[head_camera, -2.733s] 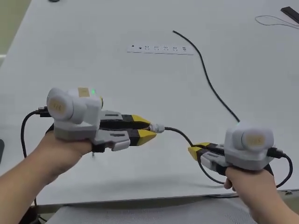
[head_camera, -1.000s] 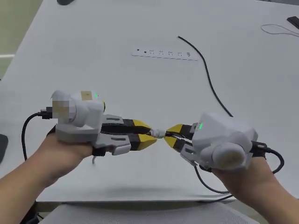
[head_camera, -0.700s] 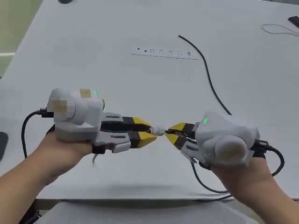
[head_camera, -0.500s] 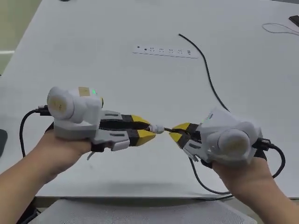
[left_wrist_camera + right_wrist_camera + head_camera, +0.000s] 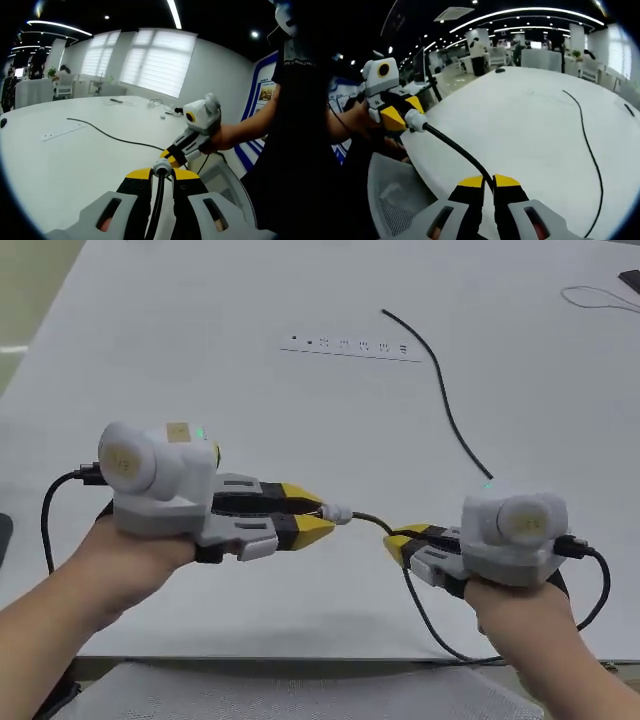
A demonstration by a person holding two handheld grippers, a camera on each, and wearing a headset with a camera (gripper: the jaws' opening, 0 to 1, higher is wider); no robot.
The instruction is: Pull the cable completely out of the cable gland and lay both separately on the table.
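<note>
Just above the near edge of a white table (image 5: 180, 330), a black cable (image 5: 368, 522) is seen stretched between two hand-held grippers in the head view. At lower left of the frame, the left gripper (image 5: 322, 519) is clamped narrow on a white cable gland (image 5: 337, 513), which juts from the yellow jaw tips just left of centre. At lower right, the right gripper (image 5: 393, 541) is closed tight on the cable itself, with a short bare run of cable left between the two tools. Cable and gland are held in the air, joined, the cable entering the gland's mouth. A further black length is seen lying on the tabletop, running from behind the right gripper to the upper middle of the frame, where its end is near a white power strip (image 5: 350, 345). In the right gripper view, the cable is shown pinched between the jaws at bottom centre, with the gland at middle left.
</note>
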